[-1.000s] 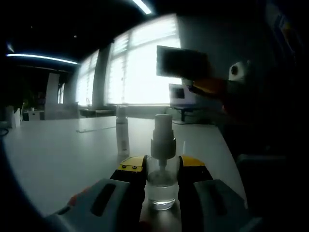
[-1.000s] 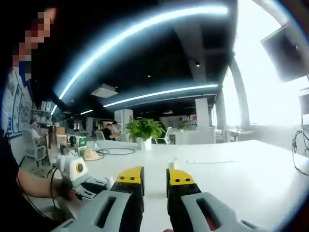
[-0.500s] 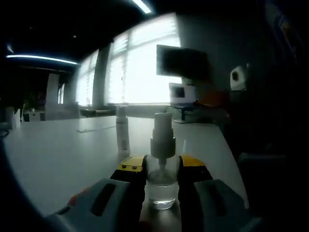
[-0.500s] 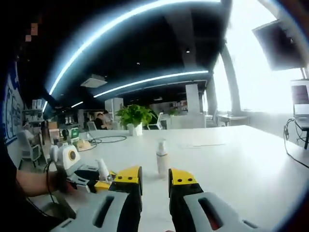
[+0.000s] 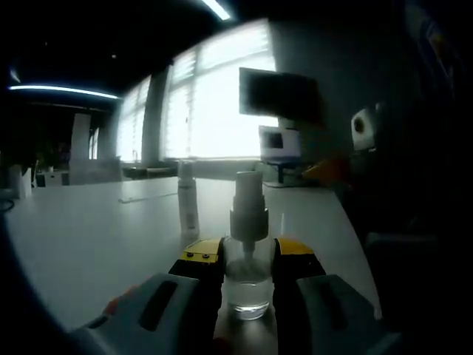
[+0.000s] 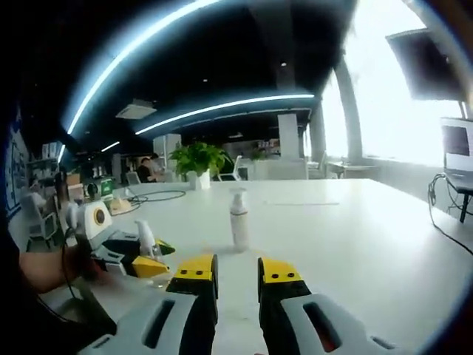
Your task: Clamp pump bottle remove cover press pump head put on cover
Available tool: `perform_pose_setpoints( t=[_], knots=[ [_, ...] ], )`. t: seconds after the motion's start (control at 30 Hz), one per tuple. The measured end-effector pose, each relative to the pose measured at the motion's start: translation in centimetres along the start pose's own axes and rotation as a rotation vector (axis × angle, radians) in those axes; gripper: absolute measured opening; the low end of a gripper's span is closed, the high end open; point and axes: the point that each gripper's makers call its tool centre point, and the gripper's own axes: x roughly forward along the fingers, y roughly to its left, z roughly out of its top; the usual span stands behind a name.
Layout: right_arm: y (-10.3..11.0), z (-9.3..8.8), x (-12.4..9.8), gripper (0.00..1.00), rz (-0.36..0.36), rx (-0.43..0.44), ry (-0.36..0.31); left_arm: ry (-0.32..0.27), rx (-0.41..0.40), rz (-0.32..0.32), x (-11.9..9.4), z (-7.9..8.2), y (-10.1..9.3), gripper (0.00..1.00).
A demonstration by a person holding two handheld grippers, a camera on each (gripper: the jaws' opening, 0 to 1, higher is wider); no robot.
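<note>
Between the yellow-tipped jaws of the left gripper [image 5: 247,259], in the left gripper view, stands a small clear plastic pump bottle [image 5: 247,285] w/ a pale pump head [image 5: 248,198] on top, uncovered. Jaws are closed on the bottle body from both sides; bottle is upright, base on the white table [image 5: 96,237]. Clear liquid sits low in it. Further back on the table, left of the pump head, stands a slim translucent cover [image 5: 188,198], upright, well apart from the bottle. Behind: bright windows [image 5: 214,96] and a dark wall monitor [image 5: 279,95]. View is dim, so finer detail on the cover can't be made out.

Right gripper view: the right gripper [image 6: 236,270] hangs over the table w/ jaws parted by a narrow gap, nothing between them. Slim cover [image 6: 239,220] stands upright ahead, just above the gap, apart from the tips. At left the left gripper [image 6: 144,259] holds the pump bottle [image 6: 146,238], steadied by a person's hand [image 6: 52,266]. Potted green plant [image 6: 194,159] sits far back on the table; black cable [image 6: 159,197] lies near it.
</note>
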Motion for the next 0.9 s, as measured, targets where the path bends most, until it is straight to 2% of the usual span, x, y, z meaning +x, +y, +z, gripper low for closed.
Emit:
perform_pose_setpoints(
  t=[0.17,0.43,0.9],
  knots=[
    [-0.3,-1.1,0.3,0.16,-0.014,0.005,0.017,0.001,0.001,0.000,0.0,0.0,0.0,0.16],
    [-0.8,-1.8,0.5,0.17,-0.024,-0.004,0.030,0.002,0.002,0.000,0.0,0.0,-0.1,0.16],
    [-0.3,-3.4,1.1,0.19,-0.038,-0.026,0.052,0.005,0.002,0.000,0.0,-0.1,-0.2,0.16]
  ],
)
